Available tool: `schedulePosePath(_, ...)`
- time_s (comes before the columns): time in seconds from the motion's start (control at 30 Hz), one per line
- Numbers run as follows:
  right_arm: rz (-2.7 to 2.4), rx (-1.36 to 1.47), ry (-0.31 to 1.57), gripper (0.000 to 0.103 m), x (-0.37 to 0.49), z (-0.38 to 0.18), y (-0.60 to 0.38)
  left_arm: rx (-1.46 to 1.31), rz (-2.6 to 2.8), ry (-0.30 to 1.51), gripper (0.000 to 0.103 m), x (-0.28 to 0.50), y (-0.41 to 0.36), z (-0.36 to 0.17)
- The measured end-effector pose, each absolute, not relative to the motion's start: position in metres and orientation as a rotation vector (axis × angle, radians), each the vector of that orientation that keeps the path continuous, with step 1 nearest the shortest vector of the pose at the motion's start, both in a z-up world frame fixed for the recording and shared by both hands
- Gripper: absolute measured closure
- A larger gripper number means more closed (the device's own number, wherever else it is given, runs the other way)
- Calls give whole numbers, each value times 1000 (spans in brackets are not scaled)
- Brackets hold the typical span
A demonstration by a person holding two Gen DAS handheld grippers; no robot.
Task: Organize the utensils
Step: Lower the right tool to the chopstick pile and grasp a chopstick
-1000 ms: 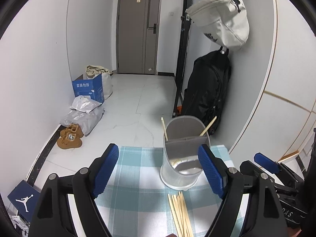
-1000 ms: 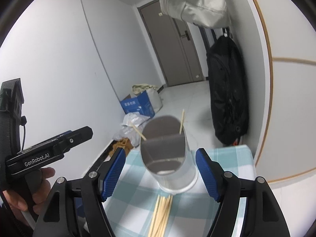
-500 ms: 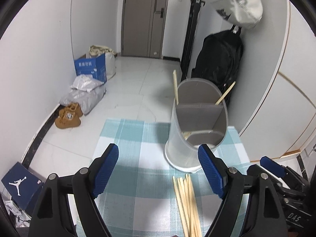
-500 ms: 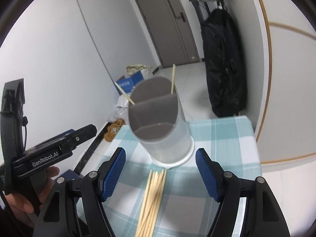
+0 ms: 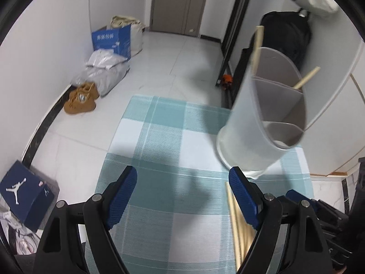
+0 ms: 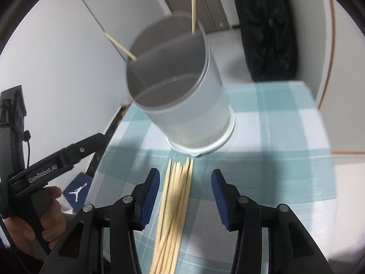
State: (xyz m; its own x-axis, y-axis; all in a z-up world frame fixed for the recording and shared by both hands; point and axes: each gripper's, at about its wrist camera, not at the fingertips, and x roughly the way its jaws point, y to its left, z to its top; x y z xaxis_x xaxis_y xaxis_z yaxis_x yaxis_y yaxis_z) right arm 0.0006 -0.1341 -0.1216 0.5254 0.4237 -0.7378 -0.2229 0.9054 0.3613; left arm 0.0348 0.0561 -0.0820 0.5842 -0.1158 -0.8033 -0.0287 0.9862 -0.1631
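— Where are the chopsticks?

— A bundle of chopsticks [image 6: 175, 207] lies on the checked cloth [image 6: 269, 137], tips just beside the foot of the grey holder [image 6: 182, 98]; two more lean inside the holder.

— And the tongs?

— The right gripper [image 6: 184, 196] straddles the bundle, jaws closing, pads not touching. The left gripper [image 5: 182, 194] gapes wide over bare cloth, beside the holder — gripping nothing.

Chopsticks [image 6: 175, 205] between closing blue fingers [image 6: 149, 196]

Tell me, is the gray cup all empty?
No. The gray cup already holds two chopsticks, poking above its rim.
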Motion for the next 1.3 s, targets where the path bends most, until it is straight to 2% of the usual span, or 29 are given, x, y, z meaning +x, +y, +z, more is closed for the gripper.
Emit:
schedulePosePath(0.5,332,127,1070,73,36,-160,-95,-150,-29,1001,24,42,68,-96)
schedulePosePath(0.73,311,94,1092,97,36,-169,-93,-172,-31,1033,24,47,73,-101)
schedulePosePath(1.17,355,263,1019,98,26,-148,-124,-85,-100,1070,24,46,45,-105)
schedulePosePath(1.3,369,340,977,99,19,-137,-142,-60,-190,1132,24,44,27,-115)
